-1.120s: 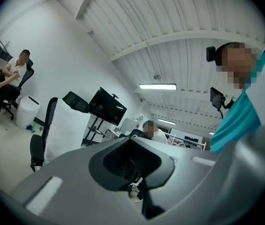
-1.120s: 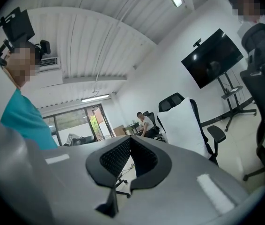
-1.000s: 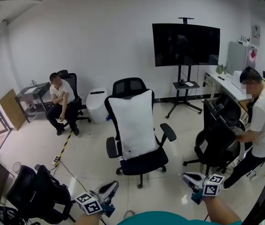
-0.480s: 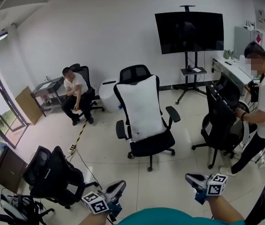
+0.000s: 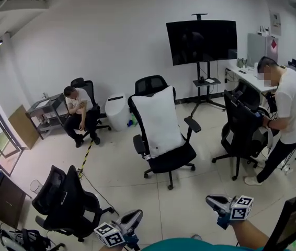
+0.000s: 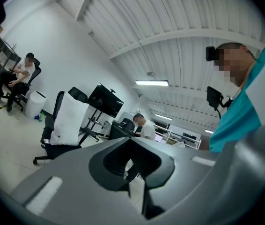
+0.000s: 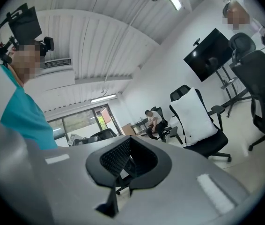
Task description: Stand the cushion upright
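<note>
A white cushion (image 5: 158, 122) stands upright against the back of a black office chair (image 5: 171, 158) in the middle of the room. It also shows in the left gripper view (image 6: 67, 118) and the right gripper view (image 7: 195, 114). My left gripper (image 5: 135, 215) is low at the bottom left, well short of the chair, shut and empty (image 6: 142, 191). My right gripper (image 5: 211, 198) hangs at the bottom right, also far from the chair, with its jaws shut on nothing (image 7: 118, 186).
A person (image 5: 80, 106) sits at the back left by a white bin (image 5: 117, 111). Another person (image 5: 284, 114) stands at the right behind a black chair (image 5: 239, 135). A TV on a stand (image 5: 201, 41) is at the back. A black chair (image 5: 67, 200) stands near my left.
Both grippers and my view have drawn back from the chair, so the cushion looks smaller and farther off. The near-left black chair has come fully into view. Both grippers stay shut.
</note>
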The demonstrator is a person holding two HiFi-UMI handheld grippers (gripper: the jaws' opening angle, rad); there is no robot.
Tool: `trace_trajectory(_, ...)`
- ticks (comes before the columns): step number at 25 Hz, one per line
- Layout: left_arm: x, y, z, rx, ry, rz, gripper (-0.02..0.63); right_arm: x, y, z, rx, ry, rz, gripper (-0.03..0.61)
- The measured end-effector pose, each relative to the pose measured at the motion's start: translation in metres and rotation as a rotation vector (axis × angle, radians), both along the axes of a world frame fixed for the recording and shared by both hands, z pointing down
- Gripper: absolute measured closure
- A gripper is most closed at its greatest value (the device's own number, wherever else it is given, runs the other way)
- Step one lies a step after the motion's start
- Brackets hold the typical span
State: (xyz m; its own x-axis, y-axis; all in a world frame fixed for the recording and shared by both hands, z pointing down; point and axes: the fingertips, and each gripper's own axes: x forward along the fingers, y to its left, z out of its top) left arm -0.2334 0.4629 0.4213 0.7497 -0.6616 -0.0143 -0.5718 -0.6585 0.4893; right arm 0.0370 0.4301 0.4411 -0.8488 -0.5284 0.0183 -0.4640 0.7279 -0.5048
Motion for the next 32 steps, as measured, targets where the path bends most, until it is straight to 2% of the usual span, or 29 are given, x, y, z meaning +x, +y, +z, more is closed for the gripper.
trace_trajectory(4, -0.027, 0.023, 0.006, -0.017, -0.001, 0.027, 0.601, -0.030, 0.023, -0.005, -0.024, -0.033, 0.035, 0.577)
trace_trajectory(7, -0.031, 0.037, 0.002, -0.011, 0.013, 0.013, 0.601, -0.033, 0.037, -0.010, -0.015, -0.003, 0.024, 0.577)
trace_trajectory(13, -0.010, 0.052, -0.006, 0.028, 0.048, -0.057, 0.601, -0.003, 0.045, -0.007, 0.001, 0.075, 0.016, 0.577)
trace_trajectory(20, 0.026, 0.062, -0.009, 0.033, 0.046, -0.051, 0.601, 0.027, 0.049, -0.009, 0.043, 0.119, 0.028, 0.578)
trace_trajectory(32, 0.025, 0.059, -0.009, 0.040, 0.040, -0.043, 0.601, 0.028, 0.050, -0.012, 0.069, 0.142, 0.041, 0.578)
